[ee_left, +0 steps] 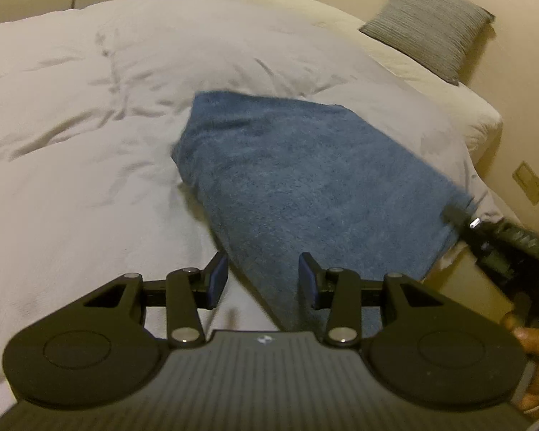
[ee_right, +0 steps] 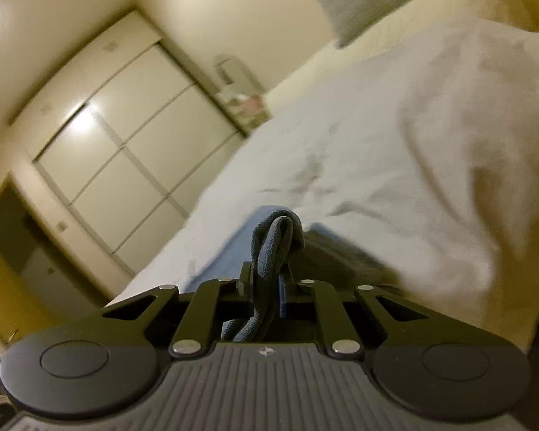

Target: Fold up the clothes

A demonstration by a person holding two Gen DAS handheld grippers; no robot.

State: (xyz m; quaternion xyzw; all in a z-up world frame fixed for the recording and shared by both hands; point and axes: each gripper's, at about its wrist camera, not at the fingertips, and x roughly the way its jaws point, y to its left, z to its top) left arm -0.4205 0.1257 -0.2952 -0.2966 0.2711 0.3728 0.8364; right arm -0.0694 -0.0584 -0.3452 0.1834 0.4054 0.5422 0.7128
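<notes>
A blue terry towel (ee_left: 305, 179) lies folded over on the white duvet (ee_left: 90, 125) of a bed. My left gripper (ee_left: 264, 280) is open and empty, its blue pads either side of the towel's near corner, just above it. My right gripper (ee_left: 463, 215) shows at the towel's right edge in the left wrist view. In the right wrist view my right gripper (ee_right: 267, 287) is shut on a bunched edge of the towel (ee_right: 273, 244), which sticks up between the fingers.
A grey cushion (ee_left: 431, 21) and a cream pillow (ee_left: 413, 72) lie at the bed's head on the right. A wall with a socket (ee_left: 530, 186) runs close to the bed's right side. White wardrobe doors (ee_right: 125, 143) stand beyond the bed.
</notes>
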